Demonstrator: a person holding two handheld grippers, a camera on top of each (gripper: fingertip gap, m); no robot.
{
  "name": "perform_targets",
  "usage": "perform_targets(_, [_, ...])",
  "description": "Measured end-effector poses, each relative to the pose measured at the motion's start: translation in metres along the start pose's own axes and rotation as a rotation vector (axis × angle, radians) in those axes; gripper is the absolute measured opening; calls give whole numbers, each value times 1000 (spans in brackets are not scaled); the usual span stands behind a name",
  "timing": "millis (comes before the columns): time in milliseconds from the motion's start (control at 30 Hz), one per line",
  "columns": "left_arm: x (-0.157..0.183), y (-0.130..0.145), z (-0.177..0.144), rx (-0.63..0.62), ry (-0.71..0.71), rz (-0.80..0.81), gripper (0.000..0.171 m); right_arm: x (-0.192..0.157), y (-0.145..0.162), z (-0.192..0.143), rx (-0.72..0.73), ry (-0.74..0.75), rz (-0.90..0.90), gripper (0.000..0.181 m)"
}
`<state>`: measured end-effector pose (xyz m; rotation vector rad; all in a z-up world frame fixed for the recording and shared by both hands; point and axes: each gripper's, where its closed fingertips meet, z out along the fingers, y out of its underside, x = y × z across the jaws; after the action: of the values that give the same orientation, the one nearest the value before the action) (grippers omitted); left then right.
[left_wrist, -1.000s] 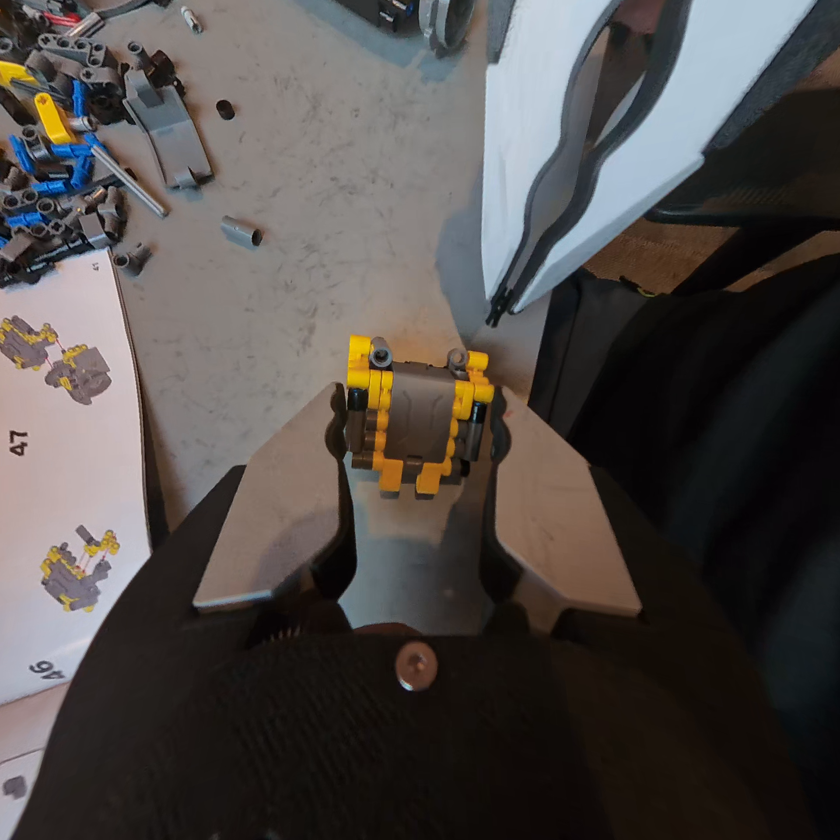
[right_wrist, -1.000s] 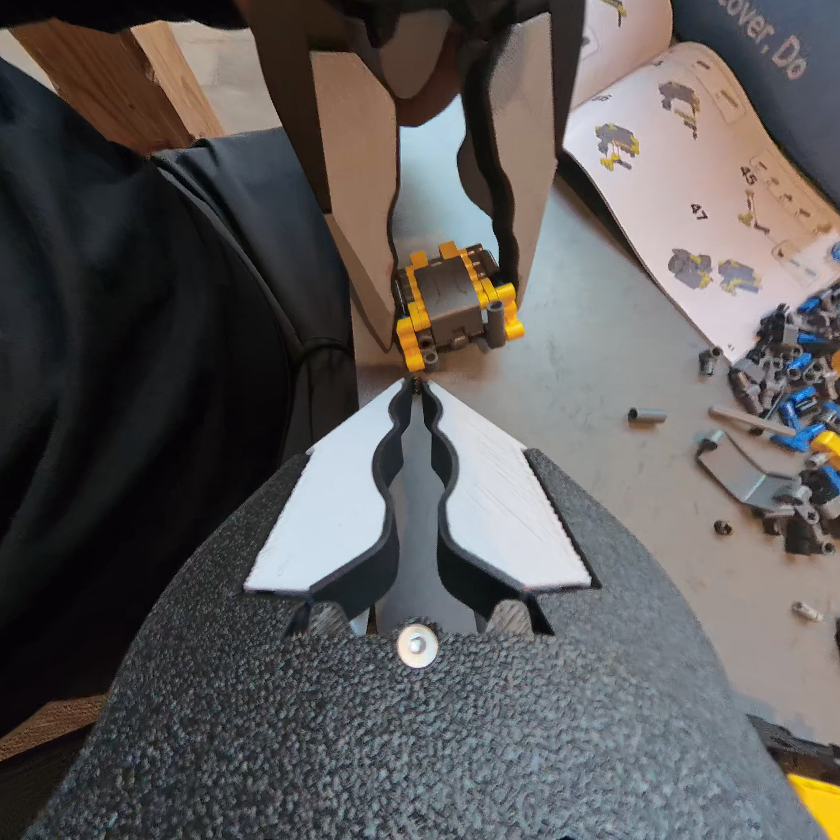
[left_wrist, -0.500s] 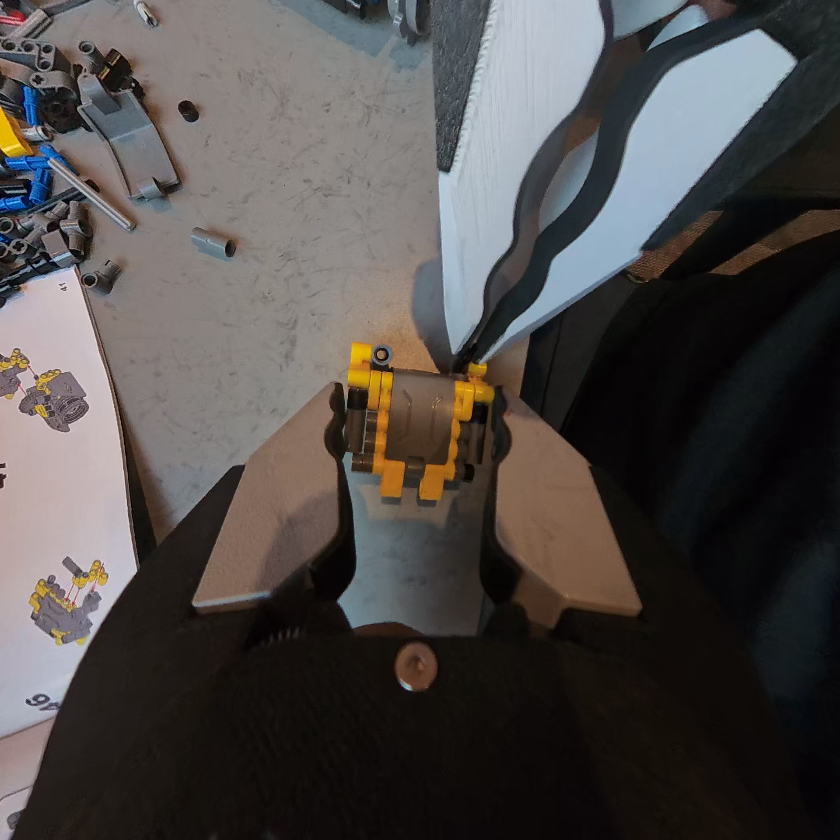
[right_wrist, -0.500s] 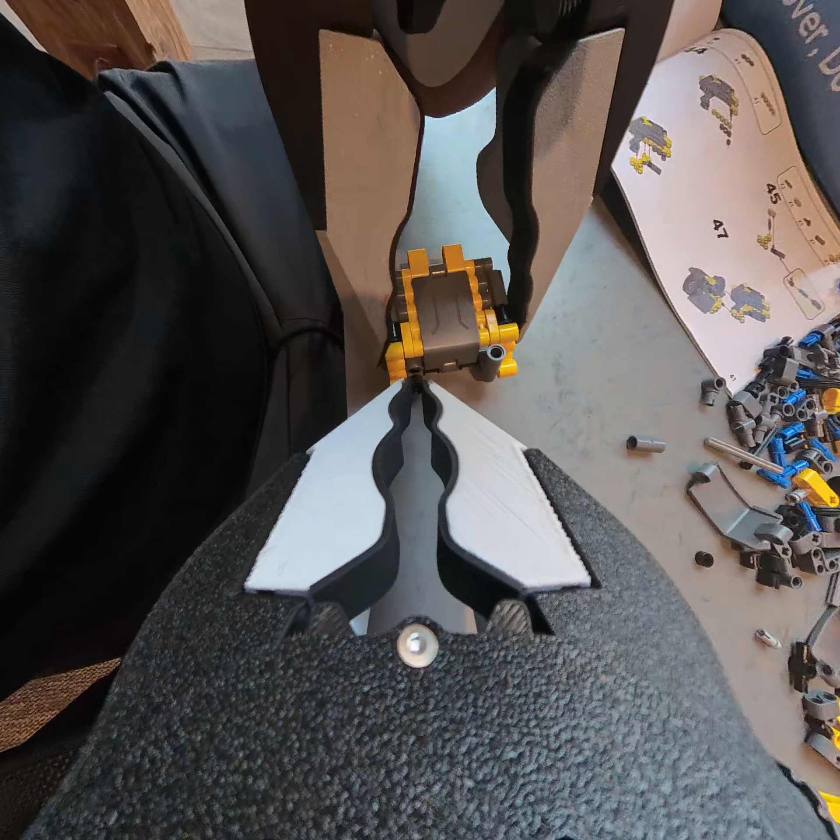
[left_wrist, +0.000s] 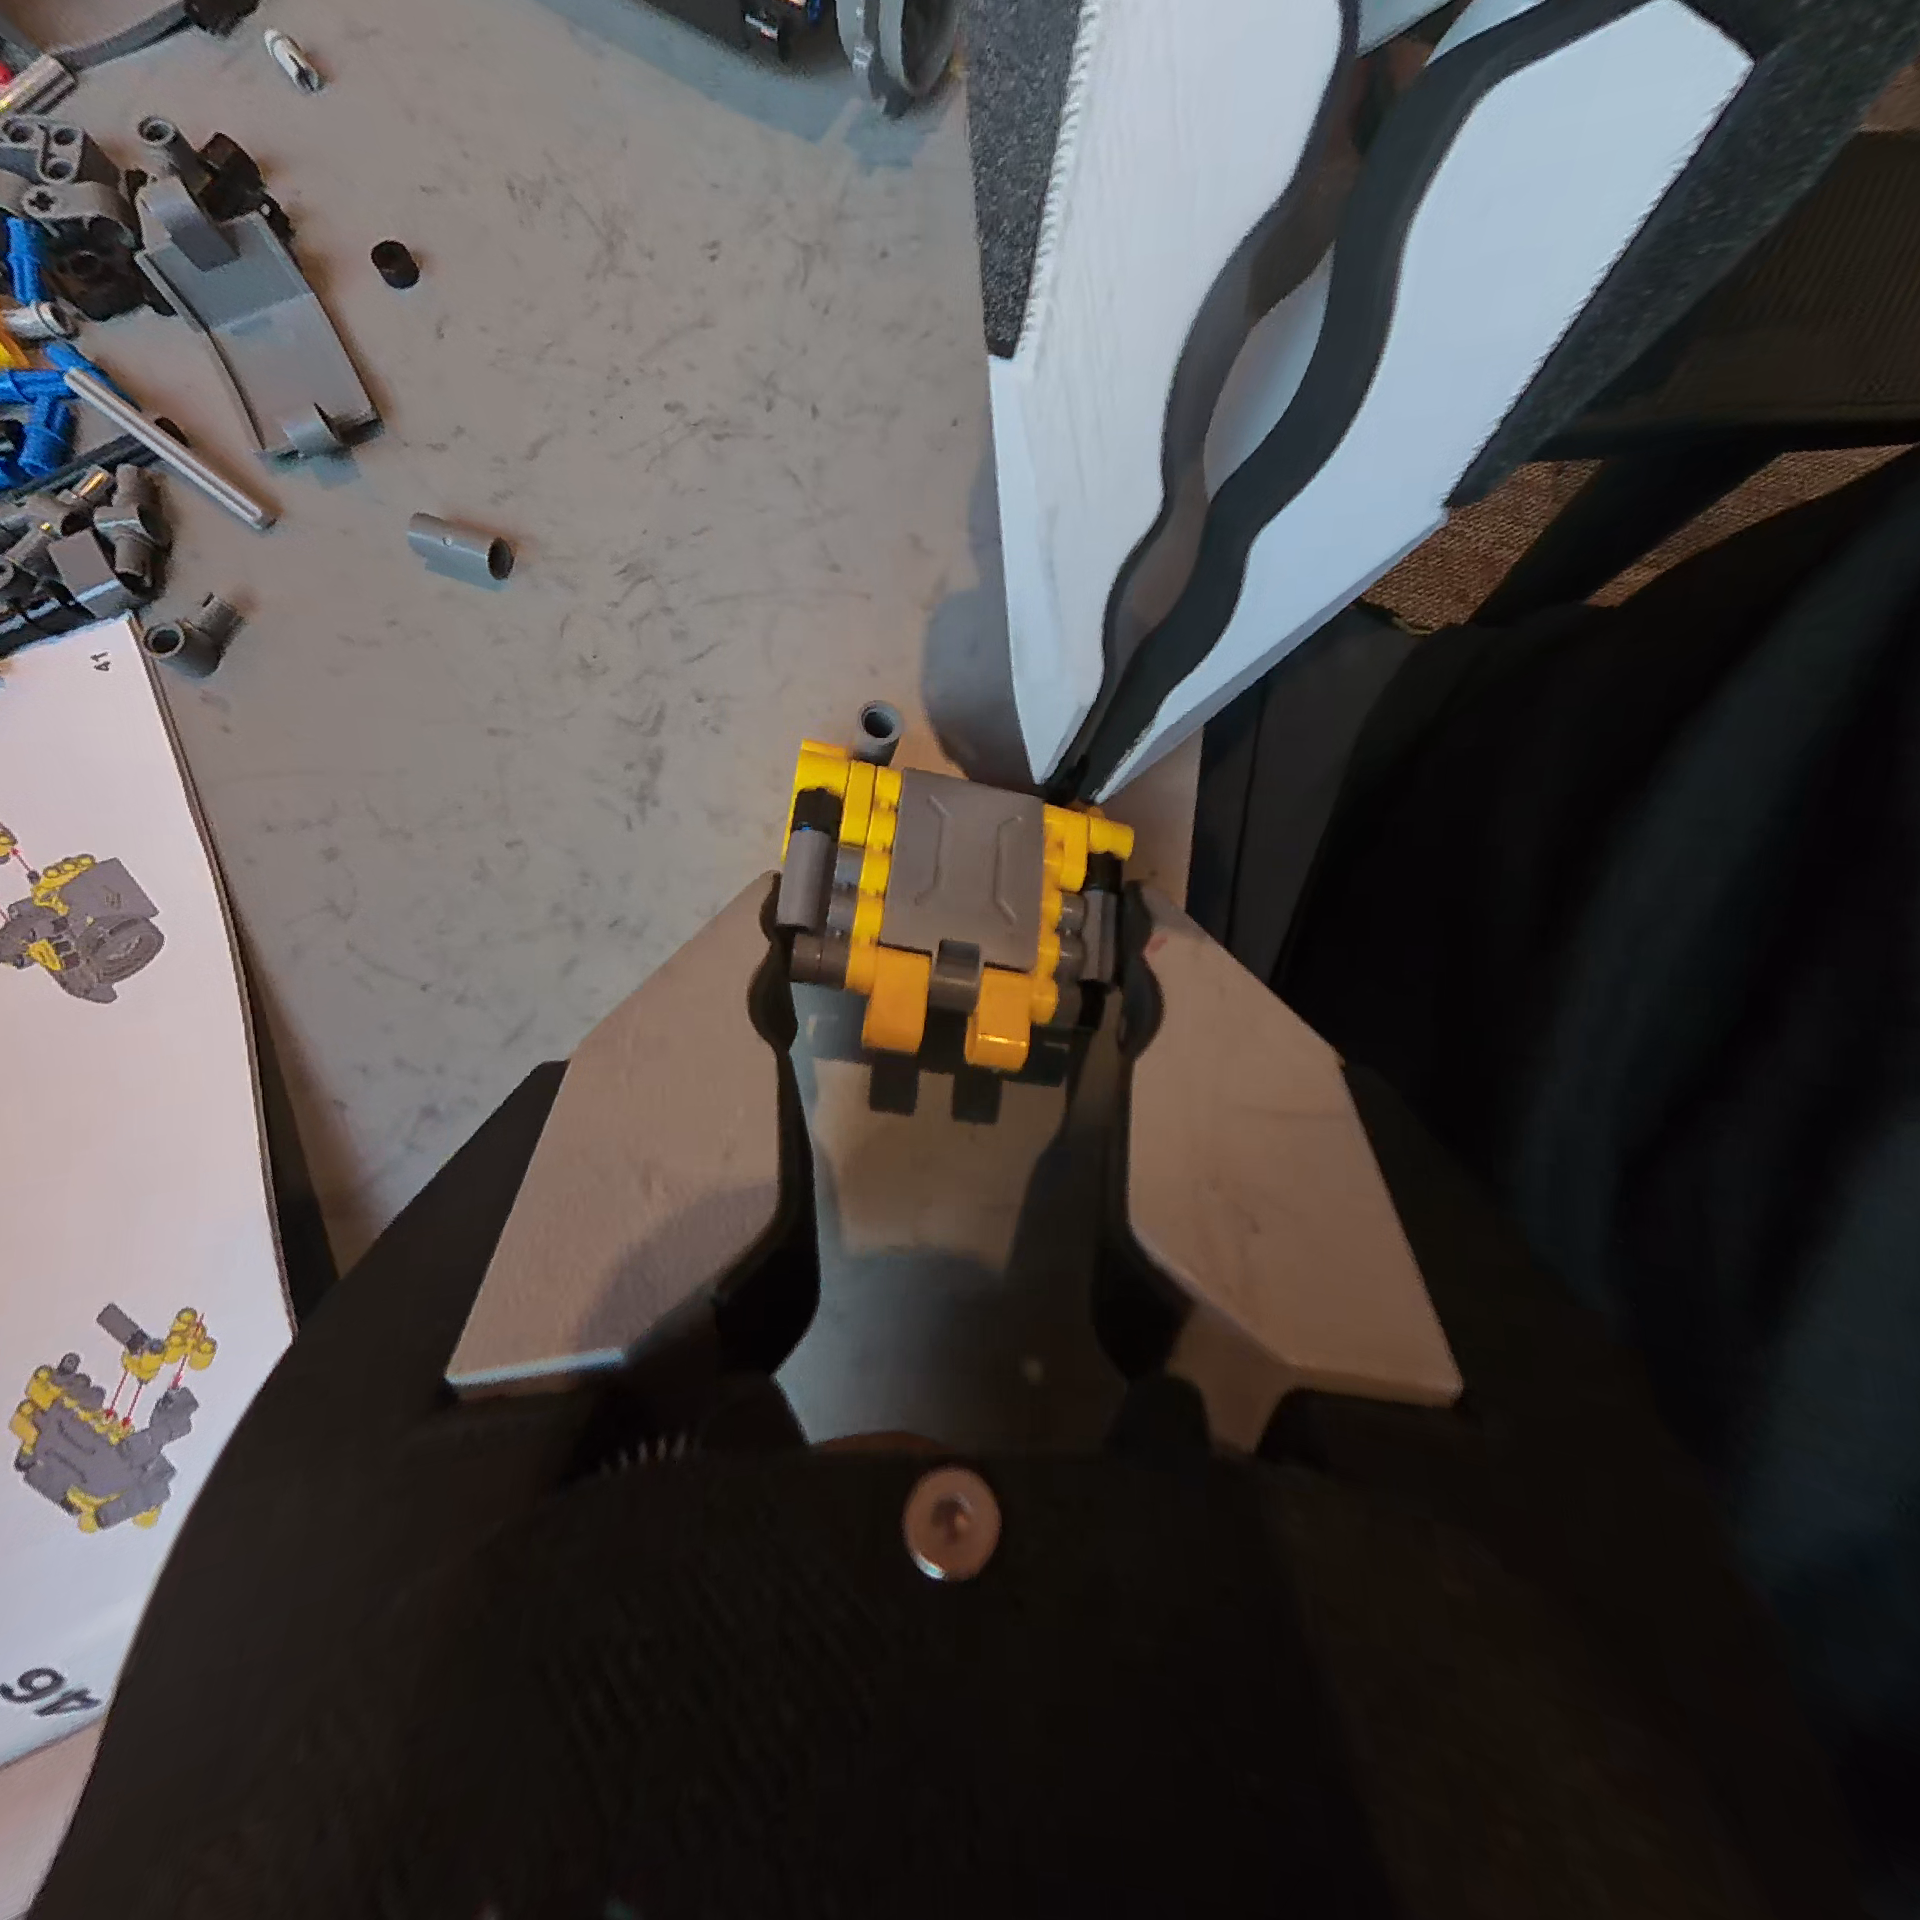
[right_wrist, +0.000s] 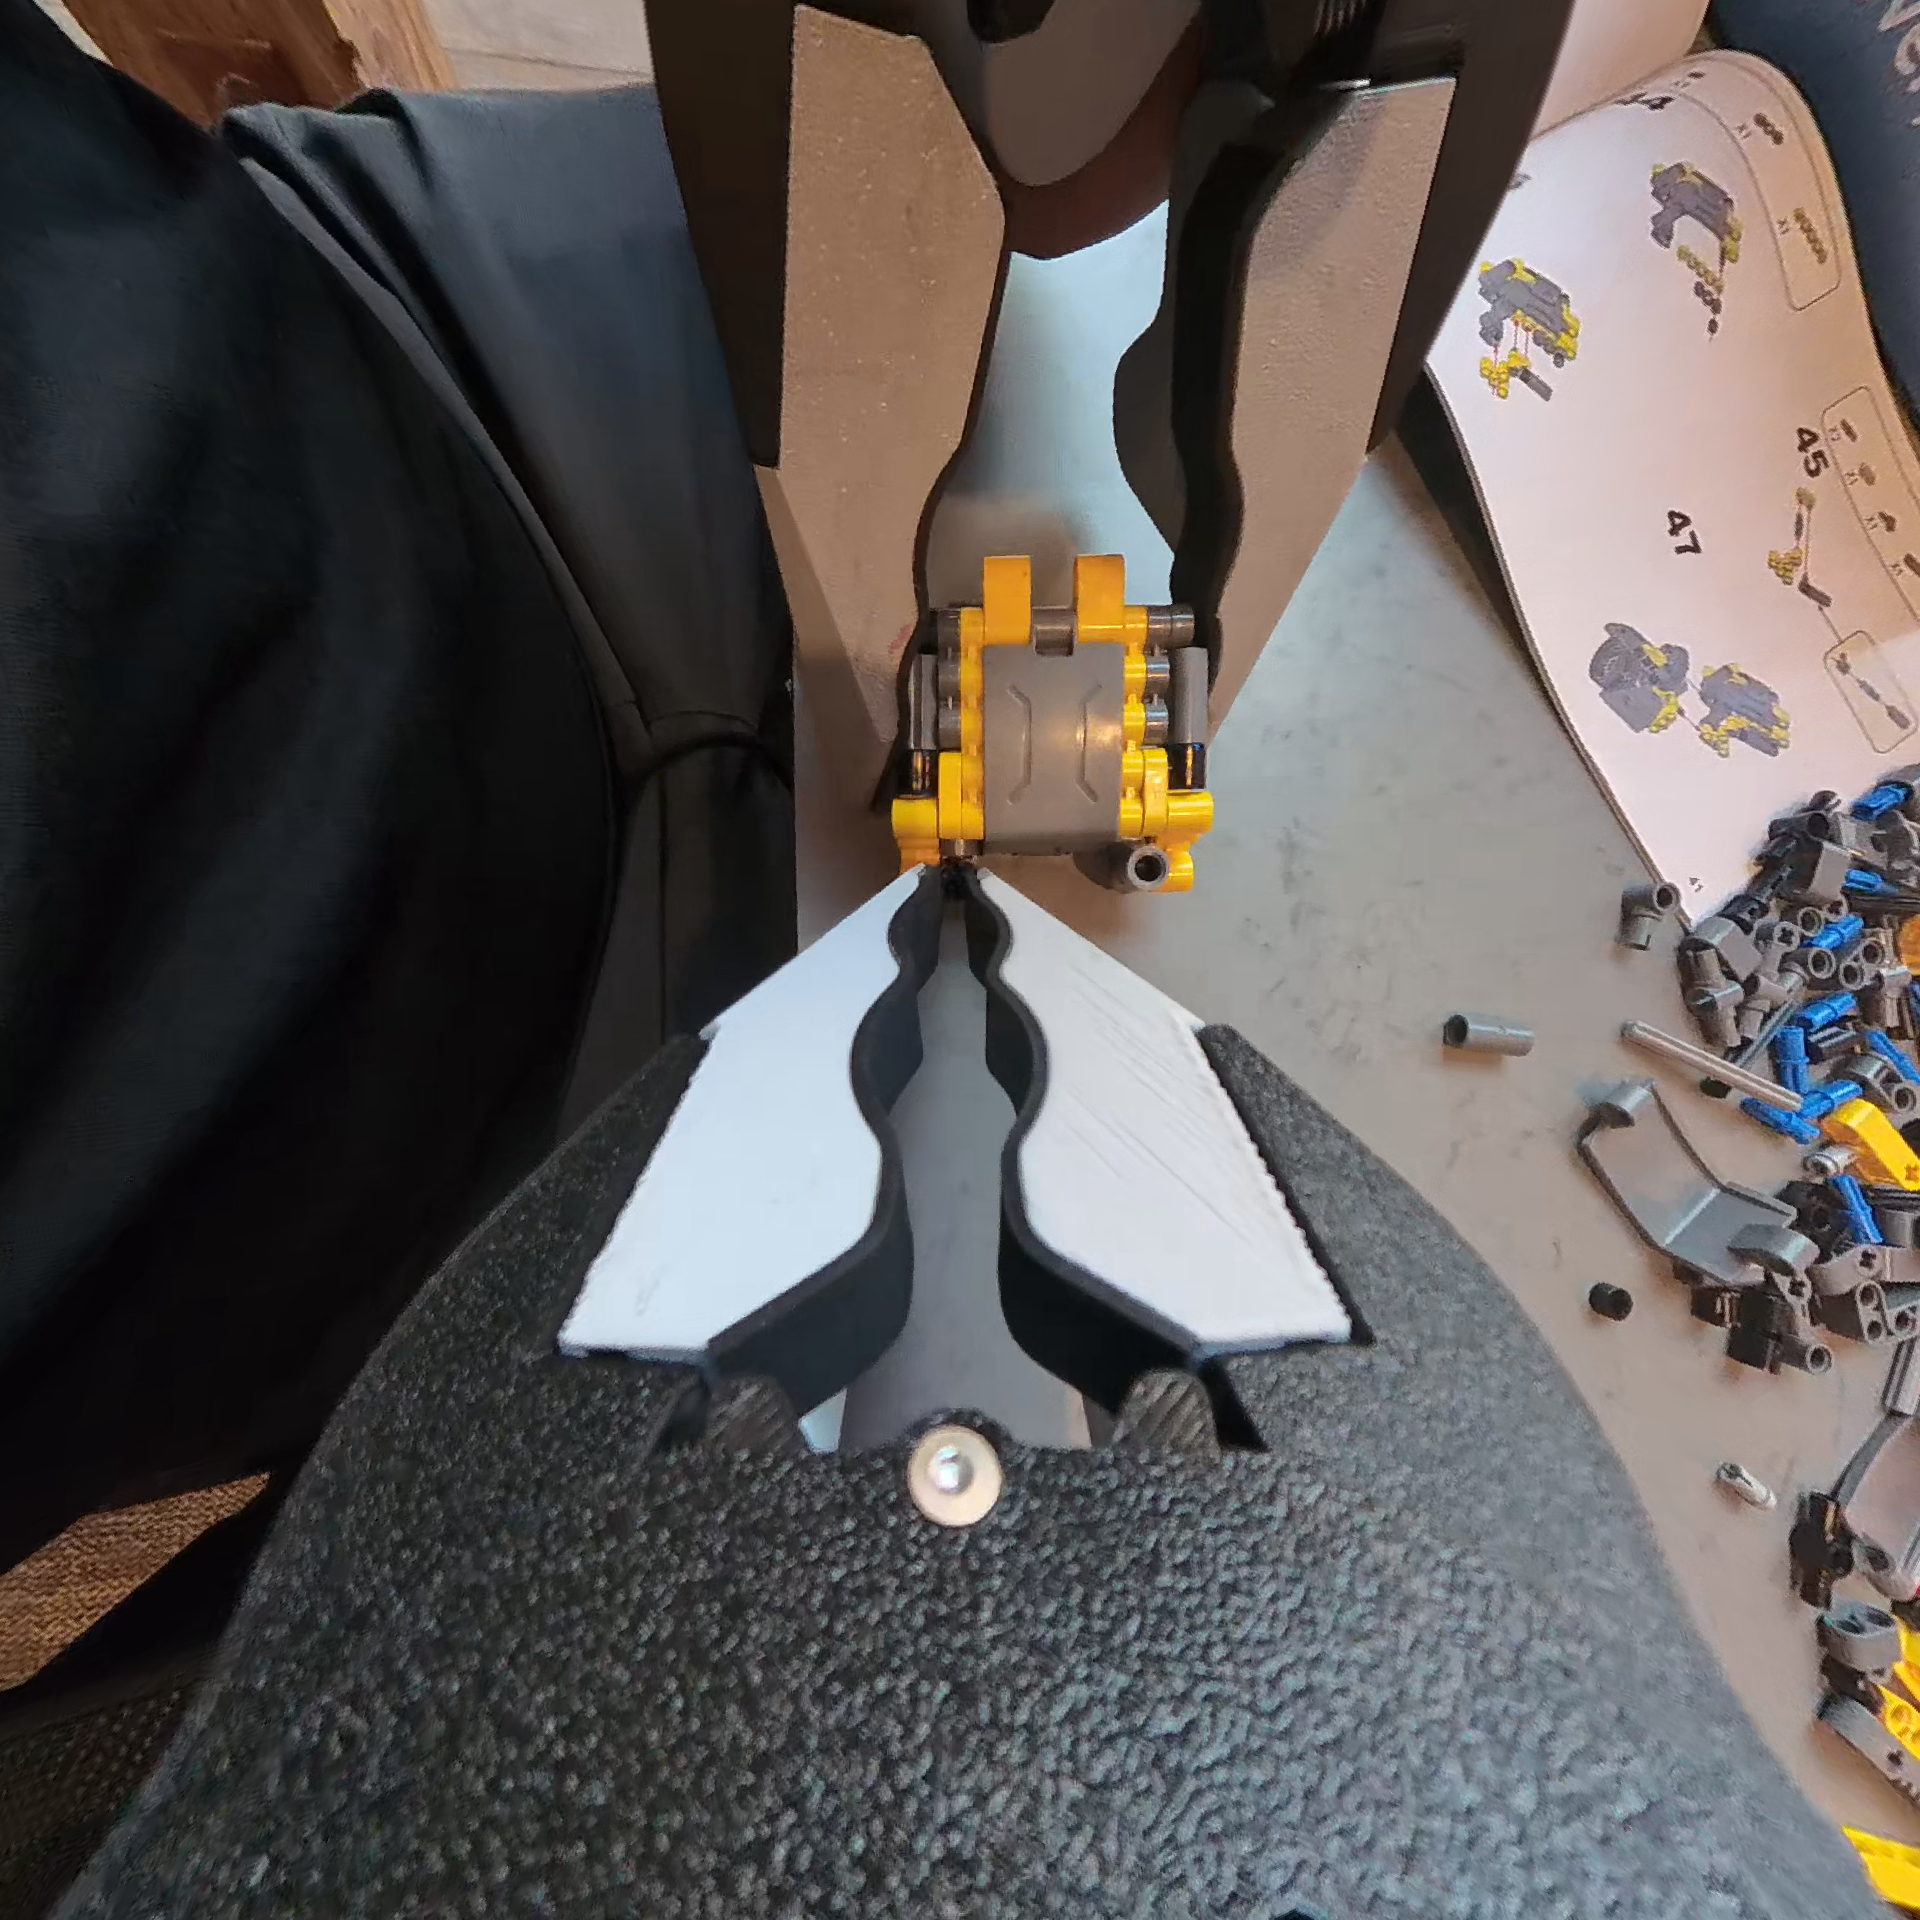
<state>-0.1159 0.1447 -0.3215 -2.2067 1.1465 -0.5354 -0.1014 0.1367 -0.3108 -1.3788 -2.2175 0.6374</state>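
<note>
While being clamped between the left gripper (left_wrist: 951, 935) fingers, yellow-and-grey brick model (left_wrist: 951, 894) being touched at its corner by nearly closed, empty right gripper (right_wrist: 951, 881), loose bricks (right_wrist: 1808, 1049) being scattered on the desk (left_wrist: 582, 312).

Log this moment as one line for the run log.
left tool: shut on yellow-grey brick assembly | right tool: shut, tips at assembly's corner | loose parts pile aside

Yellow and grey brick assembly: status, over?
Left gripper shut on yellow and grey brick assembly. Right gripper shut, tips pinching a small pin at the assembly's corner. Loose bricks well aside.
</note>
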Motion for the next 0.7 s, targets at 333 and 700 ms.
perform_targets(333, [0, 0, 2, -10, 1, 28, 59, 2, 0, -6, -7, 19, -22, 3])
perform_targets(700, [-1, -3, 4, -1, 4, 30, 60, 1, 4, -3, -79, 32, -66, 3])
